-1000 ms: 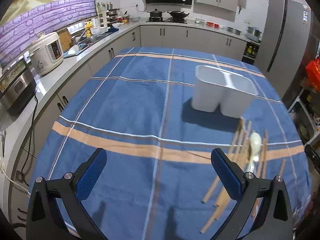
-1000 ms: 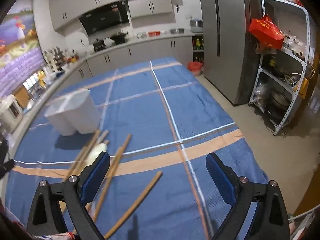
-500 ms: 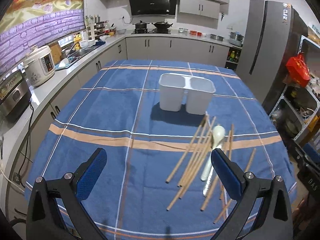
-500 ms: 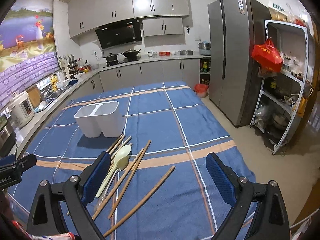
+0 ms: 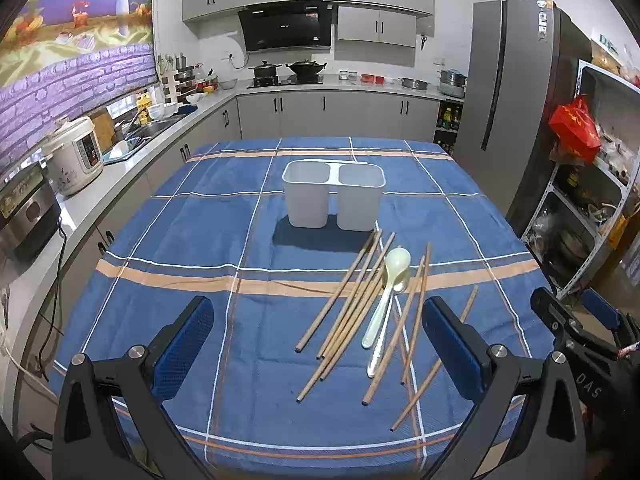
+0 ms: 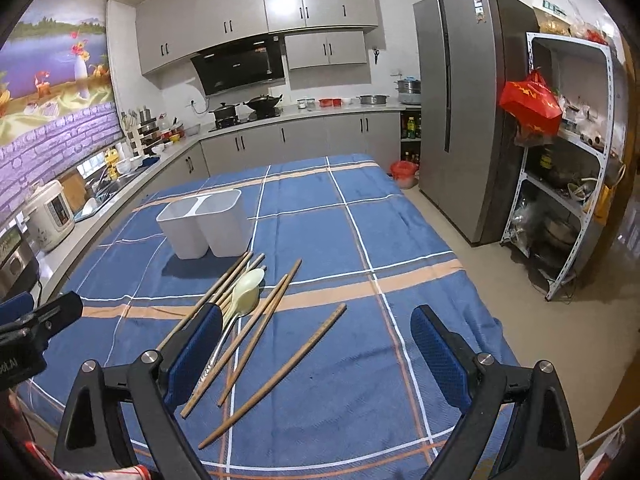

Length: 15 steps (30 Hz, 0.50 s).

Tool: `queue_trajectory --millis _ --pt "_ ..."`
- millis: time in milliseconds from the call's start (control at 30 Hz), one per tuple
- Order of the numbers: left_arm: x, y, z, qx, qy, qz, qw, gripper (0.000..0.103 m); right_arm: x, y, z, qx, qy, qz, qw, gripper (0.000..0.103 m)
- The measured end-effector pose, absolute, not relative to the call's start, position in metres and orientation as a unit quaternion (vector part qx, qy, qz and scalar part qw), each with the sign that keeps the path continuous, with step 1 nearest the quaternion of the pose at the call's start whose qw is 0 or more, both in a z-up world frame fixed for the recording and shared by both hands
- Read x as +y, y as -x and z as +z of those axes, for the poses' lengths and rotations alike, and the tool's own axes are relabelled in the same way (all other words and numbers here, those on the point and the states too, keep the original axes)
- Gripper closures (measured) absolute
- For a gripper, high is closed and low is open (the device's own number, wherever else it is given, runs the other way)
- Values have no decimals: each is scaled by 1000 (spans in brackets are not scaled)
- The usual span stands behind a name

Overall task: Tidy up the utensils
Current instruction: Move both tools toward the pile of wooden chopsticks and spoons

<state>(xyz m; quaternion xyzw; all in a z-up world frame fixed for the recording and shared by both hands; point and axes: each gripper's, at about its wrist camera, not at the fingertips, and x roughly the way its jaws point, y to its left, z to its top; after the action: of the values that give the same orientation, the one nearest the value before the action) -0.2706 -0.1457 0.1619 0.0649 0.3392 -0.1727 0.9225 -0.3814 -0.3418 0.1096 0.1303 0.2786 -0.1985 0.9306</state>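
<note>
Lying loose: slim wooden chopsticks (image 5: 352, 304), glossy spoon (image 5: 390, 284); both grippers released, empty.

Left wrist: looking toward 12 o'clock over table (image 5: 168, 240) | right wrist: looking 11 o'clock | both sharing white holder (image 5: 333, 194) (image 6: 204, 224), chopsticks (image 5: 352, 300) (image 6: 256, 328).

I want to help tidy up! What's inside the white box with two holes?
The white box has two cups. Near their tops the inside walls look bare, and no chopsticks or green spoon stick out. The bottoms are hidden by the front walls.
</note>
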Motion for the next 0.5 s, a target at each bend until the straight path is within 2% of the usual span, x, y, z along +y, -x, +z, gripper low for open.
queue_trajectory --millis 500 --pt "-161 284 159 343 -79 -187 917 0 -355 391 106 279 -140 -201 928 5"
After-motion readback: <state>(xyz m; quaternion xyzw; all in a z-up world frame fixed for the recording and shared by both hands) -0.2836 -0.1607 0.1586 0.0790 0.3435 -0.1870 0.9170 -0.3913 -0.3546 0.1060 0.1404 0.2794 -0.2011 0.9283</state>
